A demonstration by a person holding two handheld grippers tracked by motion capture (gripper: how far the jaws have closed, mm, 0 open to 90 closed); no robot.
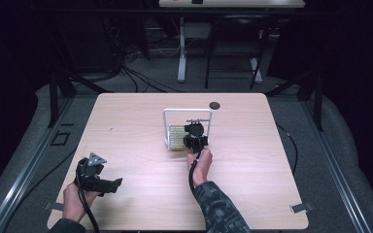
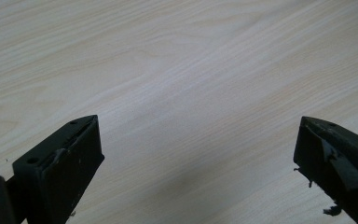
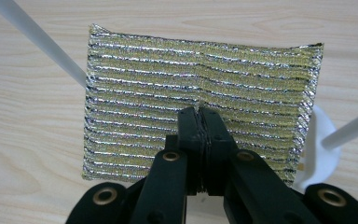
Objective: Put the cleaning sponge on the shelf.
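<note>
Two grippers differ: the right gripper [image 3: 199, 114] pinches the middle of a gold scrubber [image 3: 200, 79] by the white rack [image 1: 187, 112] mid-surface, while the left gripper [image 2: 198, 154] waits wide and empty near the surface's [image 1: 126, 121] near edge. Judging by the grasp, a lift comes next, needing a firm pinch and clearance from the rack's bars.

A pale wood-grain counter [image 1: 126, 141] with rounded corners is seen standing on a grey floor [image 1: 155, 77]. A white wire-frame rack [image 1: 187, 112] is set near its middle, a gold-and-silver striped scouring cloth [image 3: 200, 100] lies within the rack, and a small dark round disc [image 1: 214, 105] sits toward the far edge.
</note>
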